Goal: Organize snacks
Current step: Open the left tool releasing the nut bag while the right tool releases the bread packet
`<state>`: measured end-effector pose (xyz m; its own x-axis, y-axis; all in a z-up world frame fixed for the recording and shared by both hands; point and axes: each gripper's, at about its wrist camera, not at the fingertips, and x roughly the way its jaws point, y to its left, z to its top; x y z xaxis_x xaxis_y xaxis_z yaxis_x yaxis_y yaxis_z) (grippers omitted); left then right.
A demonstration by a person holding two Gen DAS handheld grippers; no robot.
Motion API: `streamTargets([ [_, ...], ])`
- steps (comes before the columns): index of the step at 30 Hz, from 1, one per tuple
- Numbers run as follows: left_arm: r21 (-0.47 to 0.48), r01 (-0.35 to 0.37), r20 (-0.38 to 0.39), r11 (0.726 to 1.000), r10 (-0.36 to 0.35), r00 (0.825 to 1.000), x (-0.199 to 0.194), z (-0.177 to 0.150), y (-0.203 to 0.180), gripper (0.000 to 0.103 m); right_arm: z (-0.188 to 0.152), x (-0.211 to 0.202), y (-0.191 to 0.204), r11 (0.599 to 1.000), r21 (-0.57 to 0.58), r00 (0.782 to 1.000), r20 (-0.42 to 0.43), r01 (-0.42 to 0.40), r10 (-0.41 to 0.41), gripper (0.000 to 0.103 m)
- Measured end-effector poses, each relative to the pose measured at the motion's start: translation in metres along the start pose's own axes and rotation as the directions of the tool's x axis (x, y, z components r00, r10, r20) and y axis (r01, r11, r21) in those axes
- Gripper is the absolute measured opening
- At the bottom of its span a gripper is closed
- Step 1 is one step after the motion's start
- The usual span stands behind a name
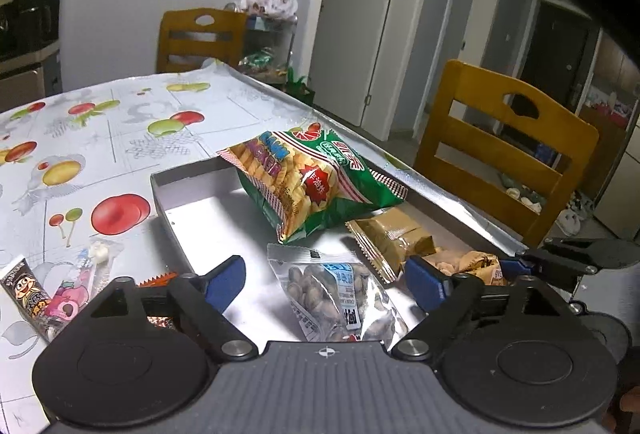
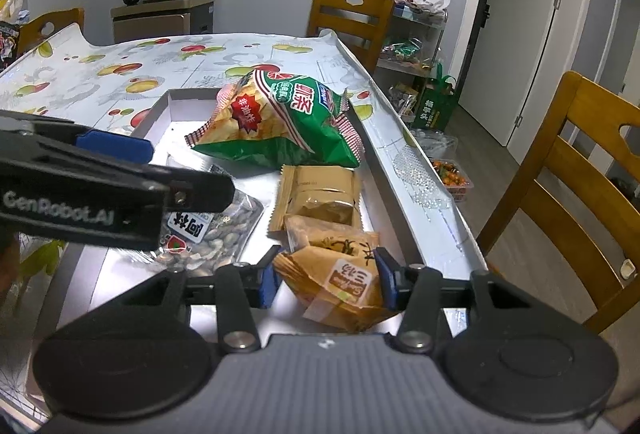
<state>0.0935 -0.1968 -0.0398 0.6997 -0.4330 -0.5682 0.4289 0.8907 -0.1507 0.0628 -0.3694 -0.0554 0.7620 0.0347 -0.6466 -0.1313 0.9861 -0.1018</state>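
A shallow white tray (image 1: 188, 234) (image 2: 160, 114) lies on the fruit-print tablecloth. In it are a green cracker bag (image 1: 308, 178) (image 2: 280, 114), a clear bag of nuts (image 1: 340, 298) (image 2: 216, 230), a tan packet (image 1: 394, 238) (image 2: 320, 194) and an orange-brown packet (image 2: 340, 274) (image 1: 468, 262). My left gripper (image 1: 328, 282) is open above the nut bag. My right gripper (image 2: 326, 278) is shut on the orange-brown packet at the tray's near right corner. The left gripper also shows in the right wrist view (image 2: 112, 170).
Small snack sachets (image 1: 56, 294) lie on the cloth left of the tray. Wooden chairs (image 1: 504, 150) (image 2: 348, 18) stand at the table's right side and far end. A shelf cart with bags (image 2: 416, 30) stands by the wall.
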Motion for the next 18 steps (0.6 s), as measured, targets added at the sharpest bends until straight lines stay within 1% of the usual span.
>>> streamTargets([
  [2,0.01,-0.002,0.006,1.0,0.002,1.0,-0.003,0.0,-0.001,0.09,0.001,-0.001,0.0,1.0,0.005,1.0,0.001,0.0,0.0,0.051],
  [4,0.016,-0.006,0.012,1.0,0.006,1.0,-0.005,0.001,0.0,0.093,0.001,-0.003,0.0,1.0,0.01,1.0,0.005,0.0,0.0,0.051],
  [10,0.022,-0.008,0.016,1.0,0.008,1.0,-0.011,0.001,0.001,0.094,0.001,-0.005,0.004,1.0,0.004,1.0,0.007,0.007,-0.007,0.052],
  [14,0.033,-0.009,0.014,0.999,0.008,1.0,-0.014,0.001,0.0,0.094,0.001,-0.006,0.002,1.0,0.02,1.0,0.005,0.014,-0.014,0.052],
  [16,0.037,-0.01,0.017,0.999,0.009,1.0,-0.016,0.0,-0.001,0.094,0.001,-0.008,0.001,0.999,0.023,1.0,0.011,0.023,-0.023,0.054],
  [18,0.039,-0.01,0.018,0.999,0.009,1.0,-0.017,0.0,0.0,0.094,0.002,-0.011,0.001,0.999,0.022,0.999,0.022,0.024,-0.025,0.065],
])
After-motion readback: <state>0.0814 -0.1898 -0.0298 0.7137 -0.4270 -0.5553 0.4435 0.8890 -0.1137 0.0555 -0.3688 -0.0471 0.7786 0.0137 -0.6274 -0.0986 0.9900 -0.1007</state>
